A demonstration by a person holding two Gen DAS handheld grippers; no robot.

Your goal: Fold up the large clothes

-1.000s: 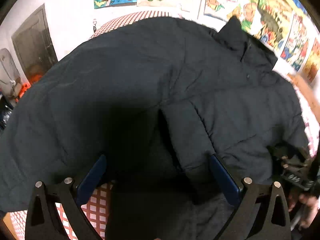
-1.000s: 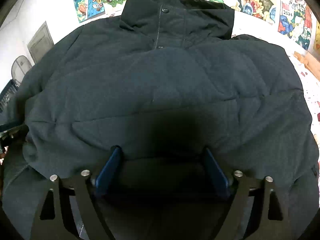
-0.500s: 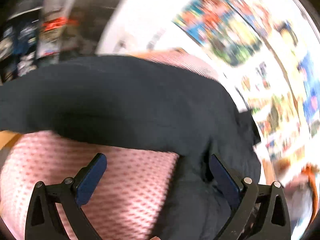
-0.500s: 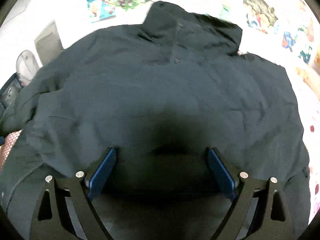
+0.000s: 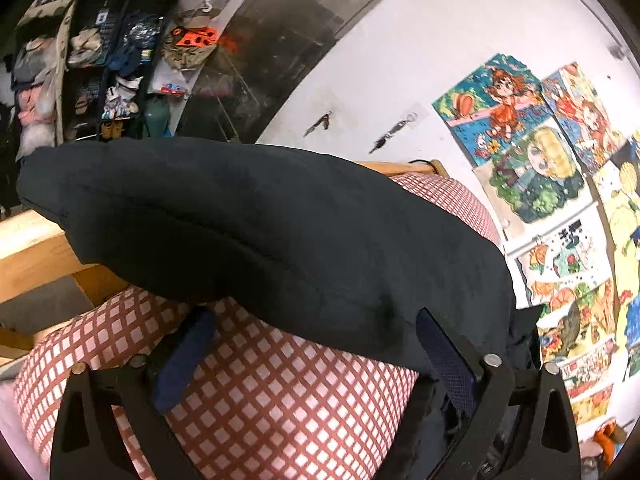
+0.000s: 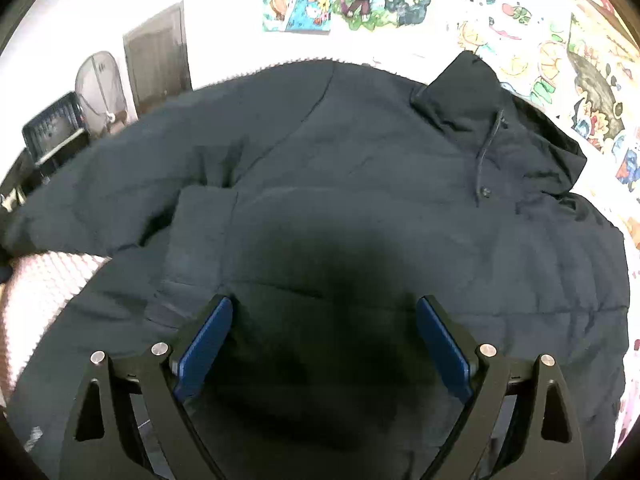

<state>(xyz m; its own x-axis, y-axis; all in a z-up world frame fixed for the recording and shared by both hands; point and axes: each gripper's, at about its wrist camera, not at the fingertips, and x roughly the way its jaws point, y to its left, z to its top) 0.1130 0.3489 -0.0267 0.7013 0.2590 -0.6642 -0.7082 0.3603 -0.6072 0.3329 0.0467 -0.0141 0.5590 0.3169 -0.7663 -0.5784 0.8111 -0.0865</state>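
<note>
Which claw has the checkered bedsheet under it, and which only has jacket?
The left claw hangs over the red checkered sheet. The right claw sees only dark jacket beneath it.

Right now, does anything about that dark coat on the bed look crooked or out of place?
Yes. In the right wrist view, the jacket lies spread on the checked bedspread, but its sleeve sticks out sideways past the body, unfolded, and the collar sits skewed toward one side. Both grippers are open over it.

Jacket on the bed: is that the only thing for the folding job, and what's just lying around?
For the job:
dark jacket
left gripper, open
right gripper, open

Just around:
checked bed cover
cartoon posters
cluttered shelf
grey door
</note>
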